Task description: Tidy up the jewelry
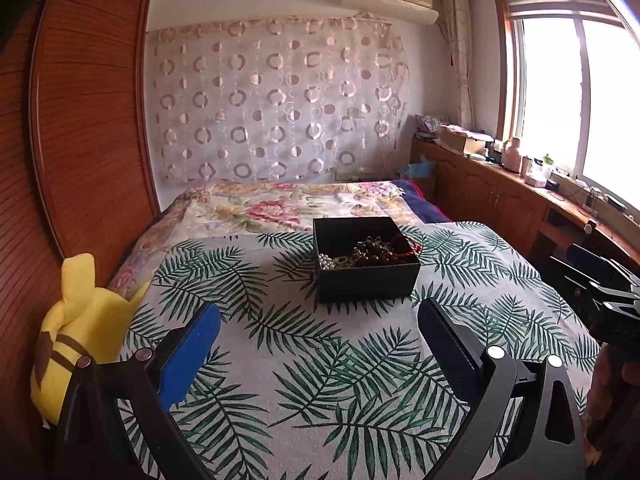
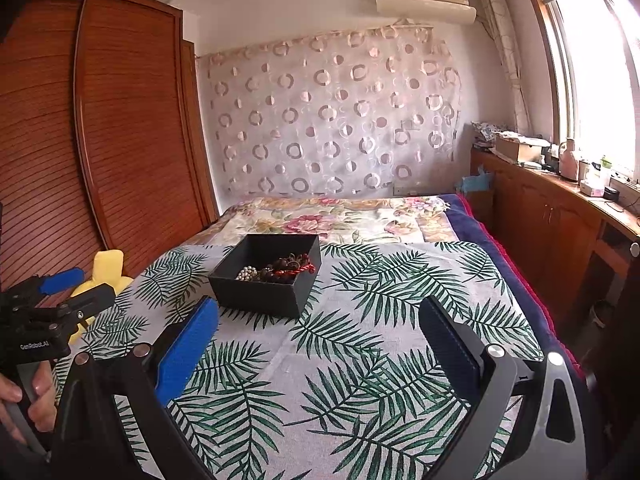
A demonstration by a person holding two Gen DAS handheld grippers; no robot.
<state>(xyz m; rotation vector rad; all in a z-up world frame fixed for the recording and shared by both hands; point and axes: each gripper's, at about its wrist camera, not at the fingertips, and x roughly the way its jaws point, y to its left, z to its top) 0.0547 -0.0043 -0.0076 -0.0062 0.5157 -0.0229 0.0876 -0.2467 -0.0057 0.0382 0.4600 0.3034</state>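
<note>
Jewelry (image 1: 370, 254) lies heaped in an open black box (image 1: 366, 280) that sits on the palm-leaf cloth (image 1: 320, 360) spread over the bed. The heap fills the box's near right part: a cluster of white pearls (image 1: 326, 261) at its left, dark beads (image 1: 370, 256) in the middle, a red strand (image 1: 412, 249) along the right. The box's far left part looks bare, though its dark inside is hard to read.

Left gripper (image 1: 319, 320) hangs above the cloth short of the box, jaws spread wide and gripping nothing. Right gripper (image 2: 319, 316) is likewise wide apart and empty, the box ahead to its left.

A yellow plush toy (image 1: 84, 328) leans by the wooden wardrobe (image 1: 92, 120), partly cut off by the left finger. In the right wrist view, a hand (image 2: 30, 396) grips the left tool's handle at the frame edge.
</note>
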